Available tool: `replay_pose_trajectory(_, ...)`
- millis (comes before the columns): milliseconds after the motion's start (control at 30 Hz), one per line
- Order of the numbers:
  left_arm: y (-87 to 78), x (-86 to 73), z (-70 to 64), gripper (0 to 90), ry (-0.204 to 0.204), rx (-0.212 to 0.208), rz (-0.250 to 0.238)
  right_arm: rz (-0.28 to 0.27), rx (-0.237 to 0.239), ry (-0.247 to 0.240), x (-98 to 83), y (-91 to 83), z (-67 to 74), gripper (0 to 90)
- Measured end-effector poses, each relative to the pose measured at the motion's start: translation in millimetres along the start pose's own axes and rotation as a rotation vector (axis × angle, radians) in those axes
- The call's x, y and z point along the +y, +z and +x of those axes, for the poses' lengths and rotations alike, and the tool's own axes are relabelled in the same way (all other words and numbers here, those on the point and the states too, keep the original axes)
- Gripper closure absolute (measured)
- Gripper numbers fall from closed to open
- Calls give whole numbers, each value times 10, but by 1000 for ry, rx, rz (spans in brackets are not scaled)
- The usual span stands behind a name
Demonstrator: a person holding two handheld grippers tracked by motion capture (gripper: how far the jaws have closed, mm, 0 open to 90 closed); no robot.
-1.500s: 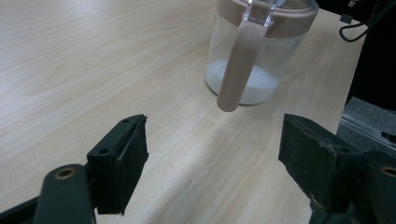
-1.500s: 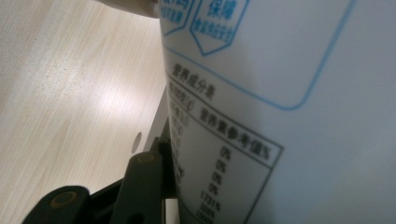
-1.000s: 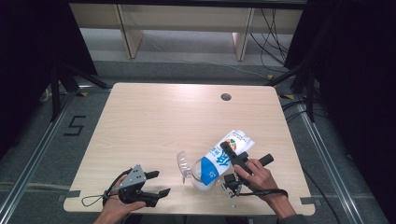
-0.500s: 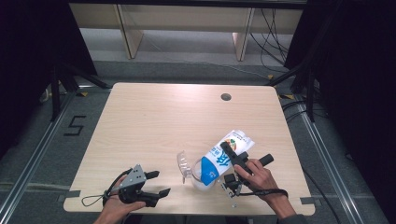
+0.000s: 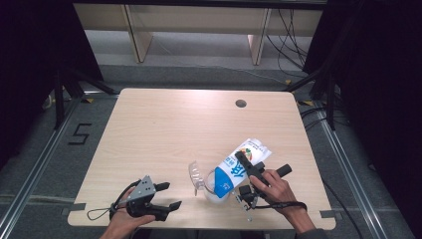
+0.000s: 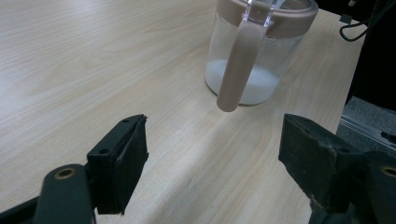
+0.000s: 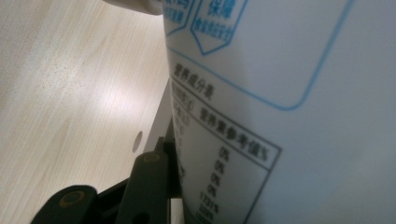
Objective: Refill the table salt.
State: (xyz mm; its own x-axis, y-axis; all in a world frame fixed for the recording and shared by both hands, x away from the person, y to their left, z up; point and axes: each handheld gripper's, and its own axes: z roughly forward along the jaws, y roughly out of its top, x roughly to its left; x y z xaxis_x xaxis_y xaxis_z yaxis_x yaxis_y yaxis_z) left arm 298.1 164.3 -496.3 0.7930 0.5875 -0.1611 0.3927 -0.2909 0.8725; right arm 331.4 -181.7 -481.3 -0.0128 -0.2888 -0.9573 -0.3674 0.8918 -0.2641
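The right gripper [image 5: 242, 172] clamps the white-and-blue printed bag [image 5: 239, 164], tipped mouth-down toward seven o'clock over the clear glass jar with a pinkish-brown lid rim [image 5: 215, 185]. Nothing has shifted over the last second, so pouring probably continues, though no stream is discernible. The left gripper [image 5: 166, 195] rests open at nine o'clock.

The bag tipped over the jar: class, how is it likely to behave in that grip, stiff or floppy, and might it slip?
The bag probably flexes rather than holding firm: it looks like soft printed film. The right hand-held gripper clamps it, so it may sag either side. Its smooth surface could slide if the grip loosens. It likely lightens as white grains collect in the jar.
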Motion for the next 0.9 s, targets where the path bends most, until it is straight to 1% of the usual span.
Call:
replay_pose_trajectory(67,1,0,0,232,-1,0,0,0,-3,-7,2,-1,-3,649)
replay_pose_trajectory(133,1,0,-1,232,-1,1,0,6,9,-1,4,-5,-5,649)
replay_pose_trajectory(233,1,0,-1,232,0,2,1,4,3,-10,5,-6,-12,649)
replay_pose_trajectory(267,0,0,1,231,0,0,0,4,6,-2,3,-5,-10,649)
replay_pose_trajectory(333,0,0,0,232,-1,0,-1,5,6,-2,2,-5,-9,649)
replay_pose_trajectory(400,0,0,0,232,-1,0,0,-2,-3,0,-1,-1,-4,649)
replay_pose_trajectory(433,1,0,-1,232,-2,0,-1,6,4,-3,3,-7,-9,649)
replay_pose_trajectory(633,0,0,1,232,-1,0,0,6,3,-5,1,-7,-15,651)
replay_pose_trajectory(667,1,0,1,231,-1,0,0,7,2,-5,-1,-7,-15,650)
replay_pose_trajectory(700,1,0,0,231,-1,0,0,0,-10,-5,-4,-1,-11,651)
replay_pose_trajectory(733,1,0,0,232,-1,0,0,6,-14,-4,-4,-6,-8,651)
replay_pose_trajectory(767,1,0,1,231,0,0,0,2,-8,-4,-6,-5,-11,651)
replay_pose_trajectory(833,0,0,1,232,-1,0,0,13,-1,-7,-2,-13,-16,651)
replay_pose_trajectory(900,1,0,2,232,-1,-1,0,12,-2,-8,-1,-15,-17,652)
